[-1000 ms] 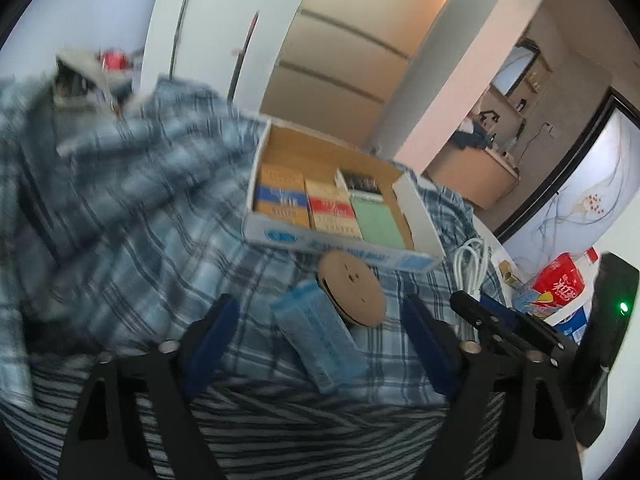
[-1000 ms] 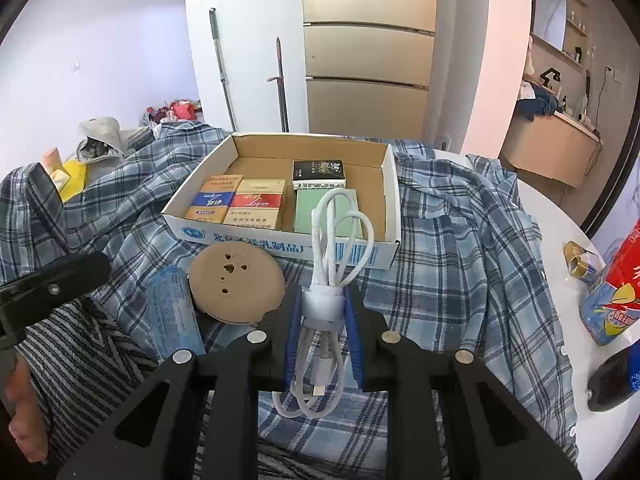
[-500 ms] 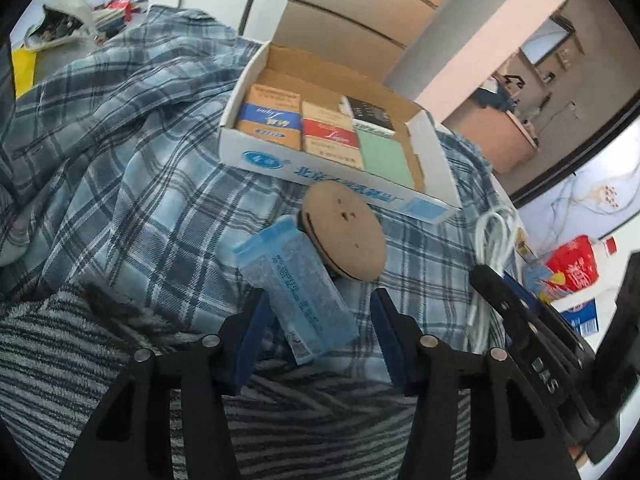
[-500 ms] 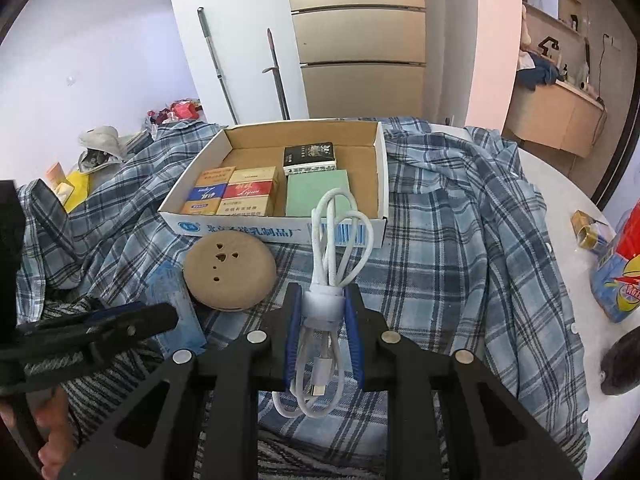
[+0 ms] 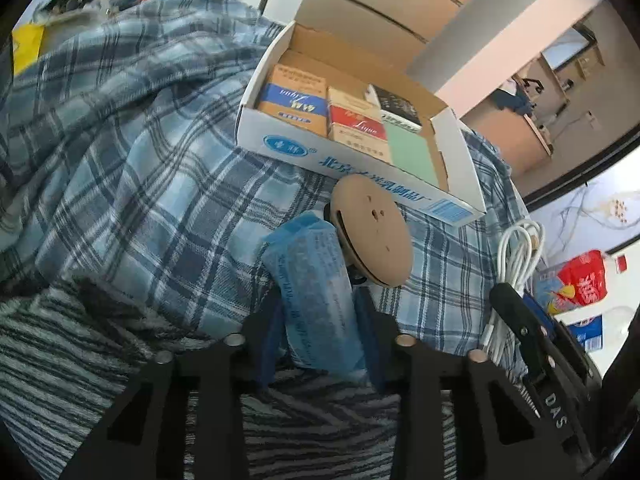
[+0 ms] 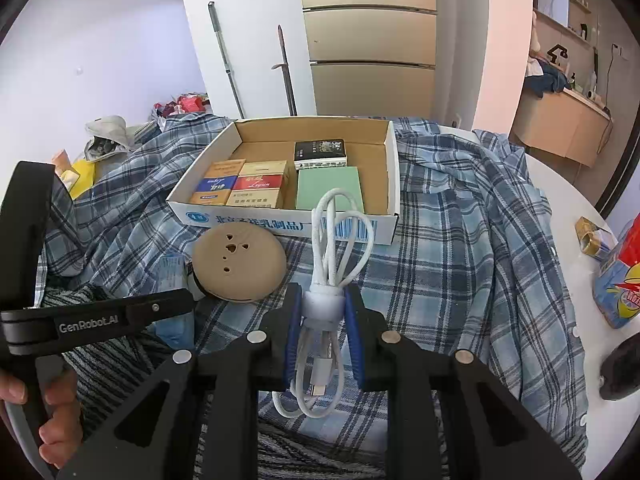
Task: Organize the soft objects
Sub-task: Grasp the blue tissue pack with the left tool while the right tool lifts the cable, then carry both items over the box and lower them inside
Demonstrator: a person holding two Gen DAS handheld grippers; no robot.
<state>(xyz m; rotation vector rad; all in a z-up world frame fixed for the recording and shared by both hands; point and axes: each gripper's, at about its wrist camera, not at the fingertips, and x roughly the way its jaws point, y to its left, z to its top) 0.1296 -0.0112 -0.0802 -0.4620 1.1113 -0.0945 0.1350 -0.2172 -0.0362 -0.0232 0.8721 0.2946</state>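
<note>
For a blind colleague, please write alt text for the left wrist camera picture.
The left gripper, whose jaws have just been closing, pinches a soft blue packet lying on a plaid shirt. Behind it are a round cardboard spool and an open box of small cartons; a white cable is at right.

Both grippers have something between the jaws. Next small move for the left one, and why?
Probably lift it straight up a little. The left gripper has just been closing its jaws, which now press the soft blue plastic-wrapped packet; the packet leans against the round tan cardboard reel. Then toward the open white cardboard box. The right gripper grips the coiled white cable.
</note>
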